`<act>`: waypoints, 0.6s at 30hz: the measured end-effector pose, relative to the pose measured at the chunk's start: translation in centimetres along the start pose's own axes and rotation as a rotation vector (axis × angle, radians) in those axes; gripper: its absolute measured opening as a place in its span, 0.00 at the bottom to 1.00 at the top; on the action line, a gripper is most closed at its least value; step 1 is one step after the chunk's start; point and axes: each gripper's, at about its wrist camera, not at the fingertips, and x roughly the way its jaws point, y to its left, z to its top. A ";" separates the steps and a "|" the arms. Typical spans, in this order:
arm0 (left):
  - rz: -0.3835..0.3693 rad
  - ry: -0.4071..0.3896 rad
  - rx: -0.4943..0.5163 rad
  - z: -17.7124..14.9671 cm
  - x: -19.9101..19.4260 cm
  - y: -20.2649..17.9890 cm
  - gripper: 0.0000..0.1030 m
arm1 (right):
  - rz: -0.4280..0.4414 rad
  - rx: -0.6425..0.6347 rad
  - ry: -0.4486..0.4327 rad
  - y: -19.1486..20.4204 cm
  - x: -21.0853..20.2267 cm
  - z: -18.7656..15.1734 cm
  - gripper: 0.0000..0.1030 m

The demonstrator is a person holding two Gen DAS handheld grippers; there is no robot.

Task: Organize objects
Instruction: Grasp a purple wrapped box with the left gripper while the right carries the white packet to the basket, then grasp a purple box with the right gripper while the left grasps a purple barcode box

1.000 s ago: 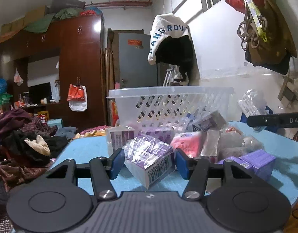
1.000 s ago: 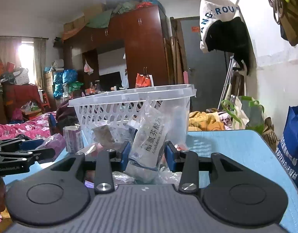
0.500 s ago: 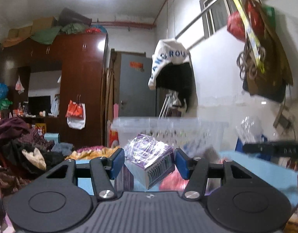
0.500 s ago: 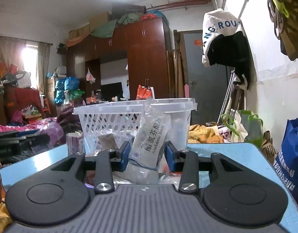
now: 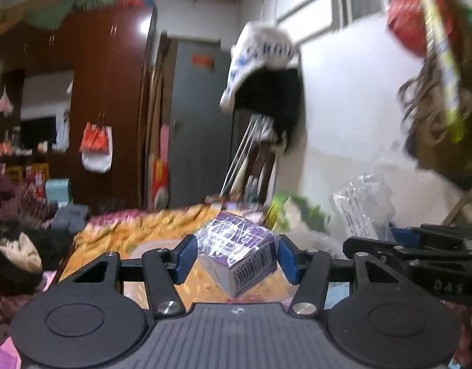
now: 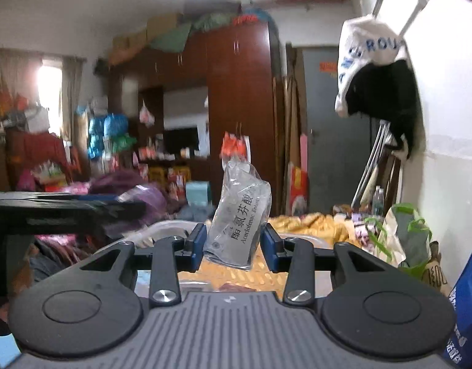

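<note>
My left gripper [image 5: 234, 256] is shut on a purple box [image 5: 239, 255] wrapped in clear plastic, with a barcode on its near face. The box is tilted and held well above the table. My right gripper [image 6: 233, 244] is shut on a clear plastic packet [image 6: 239, 221] with printed black text, standing upright between the blue pads. In the left wrist view the right gripper [image 5: 420, 255] shows at the right with the packet [image 5: 362, 206] sticking up from it. The white basket's rim [image 6: 168, 226] shows faintly below the grippers.
A brown wardrobe [image 6: 239, 117] and a grey door [image 5: 199, 123] stand at the back. A white and black garment [image 5: 263, 77] hangs on the right wall. Yellow bedding [image 6: 309, 224], a green-handled bag [image 6: 405, 240] and a blue bag [image 6: 466, 301] lie beyond.
Both grippers have risen with their loads. The basket and the blue table with the pile of packets have dropped out of the views. The left view is blurred by motion.
</note>
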 end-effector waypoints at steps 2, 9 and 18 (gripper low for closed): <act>0.015 0.067 0.025 -0.1 2.4 0.0 0.64 | -0.003 -0.012 0.021 -0.1 1.7 -0.4 0.44; -0.010 0.003 -0.008 -2.9 -0.9 1.5 0.80 | -0.010 -0.047 0.009 0.4 -1.5 -3.2 1.00; -0.109 -0.017 0.029 -15.0 -10.8 -1.1 0.85 | 0.071 0.048 -0.016 2.4 -11.4 -13.4 1.00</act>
